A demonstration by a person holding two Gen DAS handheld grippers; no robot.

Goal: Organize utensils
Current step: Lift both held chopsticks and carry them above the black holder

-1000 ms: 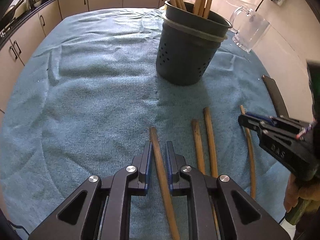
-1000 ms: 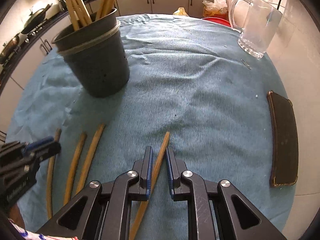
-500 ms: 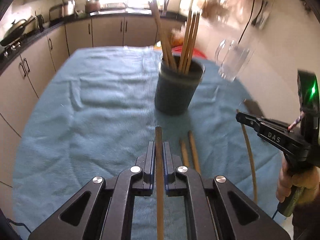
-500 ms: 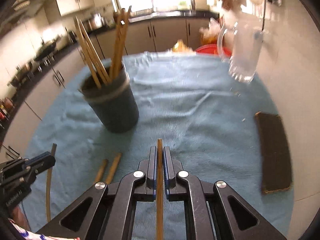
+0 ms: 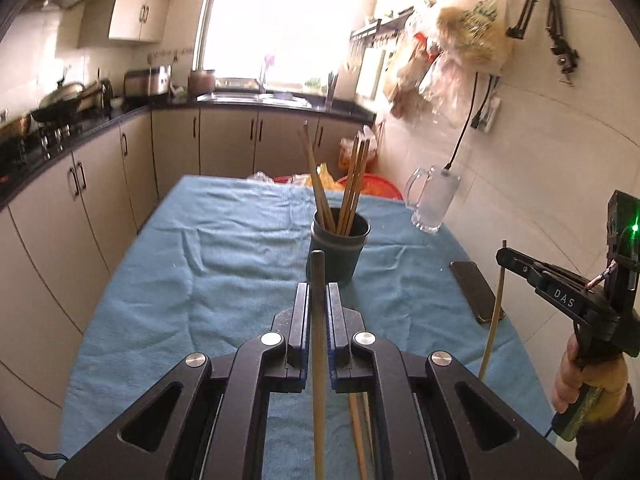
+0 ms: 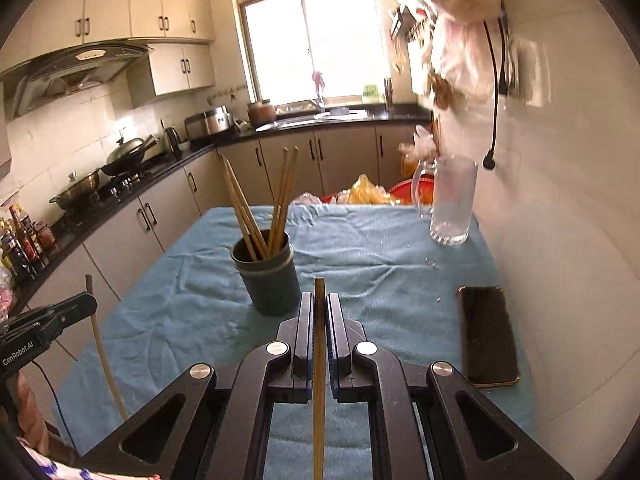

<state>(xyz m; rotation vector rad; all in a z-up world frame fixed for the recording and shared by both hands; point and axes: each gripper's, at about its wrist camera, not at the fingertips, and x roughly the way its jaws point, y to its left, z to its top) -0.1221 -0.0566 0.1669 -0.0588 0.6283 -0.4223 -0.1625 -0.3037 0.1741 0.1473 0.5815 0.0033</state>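
A dark round holder (image 5: 337, 249) with several wooden chopsticks stands on the blue cloth; it also shows in the right wrist view (image 6: 267, 277). My left gripper (image 5: 318, 294) is shut on a wooden chopstick (image 5: 319, 344), held in the air in front of the holder. My right gripper (image 6: 319, 303) is shut on another chopstick (image 6: 319, 360), also lifted, to the right of the holder. Each gripper appears in the other's view, the right one (image 5: 505, 256) and the left one (image 6: 90, 303), each with its stick hanging down. More chopsticks (image 5: 357, 428) lie on the cloth under my left gripper.
A glass mug (image 6: 451, 204) stands at the far right of the table by the wall. A dark phone (image 6: 487, 334) lies near the right edge. The blue cloth (image 5: 224, 264) covers the table. Kitchen counters and cabinets run along the left and back.
Both grippers have closed on a chopstick each and lifted them off the cloth, rising and tilting up so the kitchen beyond the table comes into view.
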